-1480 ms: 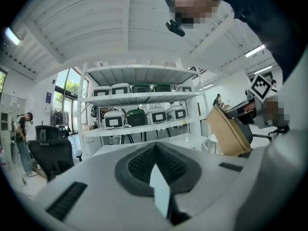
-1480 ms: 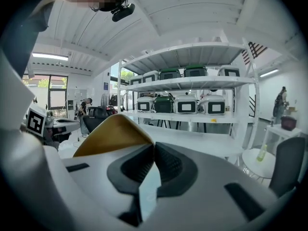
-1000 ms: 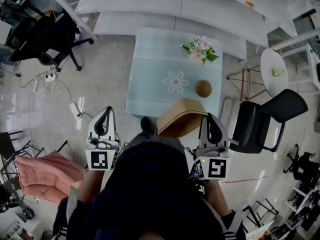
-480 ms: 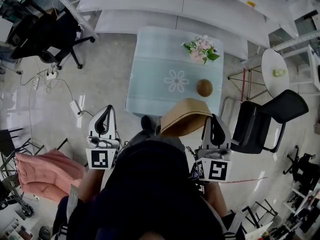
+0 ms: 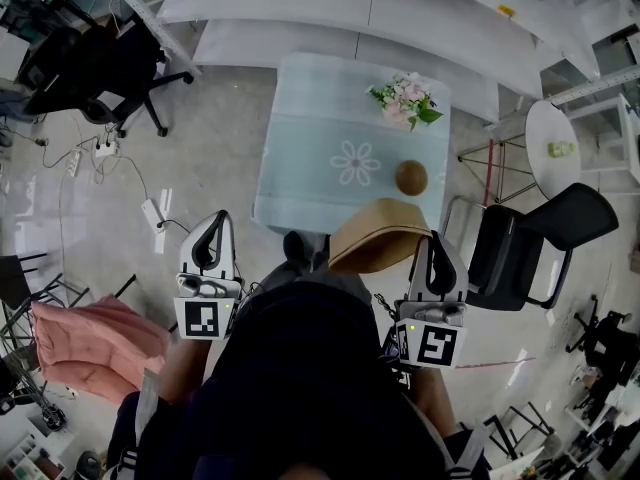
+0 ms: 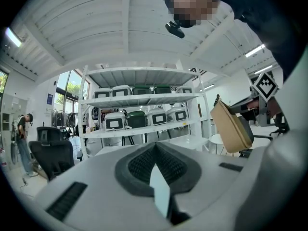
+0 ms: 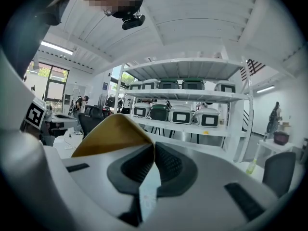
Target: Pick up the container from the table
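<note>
The container (image 5: 378, 236) is a tan, shallow bowl-shaped shell. It hangs clear of the pale blue glass table (image 5: 300, 168), over the table's near edge. My right gripper (image 5: 434, 243) is shut on its right rim. In the right gripper view the tan wall (image 7: 113, 134) runs into the closed jaws (image 7: 153, 153) from the left. My left gripper (image 5: 212, 230) hangs over the floor left of the table, shut with nothing in it (image 6: 155, 150). From the left gripper view the container (image 6: 231, 126) shows at the right.
On the table stand a bunch of pink flowers (image 5: 405, 98) and a brown ball (image 5: 410, 177). A black chair (image 5: 540, 238) is close on the right and another (image 5: 100, 68) is at far left. Pink cloth (image 5: 90, 353) lies at lower left. Shelves of boxes (image 7: 183, 112) fill the wall ahead.
The right gripper and the container in it have drifted slightly to the right. The left gripper has kept still.
</note>
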A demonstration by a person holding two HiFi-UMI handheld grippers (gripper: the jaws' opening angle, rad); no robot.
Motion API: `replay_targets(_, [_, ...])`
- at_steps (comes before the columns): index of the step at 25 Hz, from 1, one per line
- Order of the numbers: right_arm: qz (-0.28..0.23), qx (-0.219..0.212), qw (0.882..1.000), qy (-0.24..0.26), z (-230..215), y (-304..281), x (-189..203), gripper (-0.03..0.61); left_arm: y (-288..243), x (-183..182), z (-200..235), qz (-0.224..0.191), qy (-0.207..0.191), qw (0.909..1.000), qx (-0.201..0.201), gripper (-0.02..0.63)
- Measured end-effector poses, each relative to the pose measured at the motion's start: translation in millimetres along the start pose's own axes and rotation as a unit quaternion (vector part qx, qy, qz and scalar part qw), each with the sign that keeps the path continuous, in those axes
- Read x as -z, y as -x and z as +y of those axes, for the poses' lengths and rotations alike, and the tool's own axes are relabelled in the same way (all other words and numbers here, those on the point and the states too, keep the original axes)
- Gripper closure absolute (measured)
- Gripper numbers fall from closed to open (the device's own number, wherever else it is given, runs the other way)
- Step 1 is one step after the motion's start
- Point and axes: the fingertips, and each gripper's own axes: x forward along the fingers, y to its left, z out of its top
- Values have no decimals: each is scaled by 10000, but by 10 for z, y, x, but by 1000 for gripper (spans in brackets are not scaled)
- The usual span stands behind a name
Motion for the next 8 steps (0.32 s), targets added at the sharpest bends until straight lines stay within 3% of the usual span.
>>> replay_targets(8, [-100,89,9999,-14,-15,1,-85,566,12,3,27,32,-1,10000,-35,611])
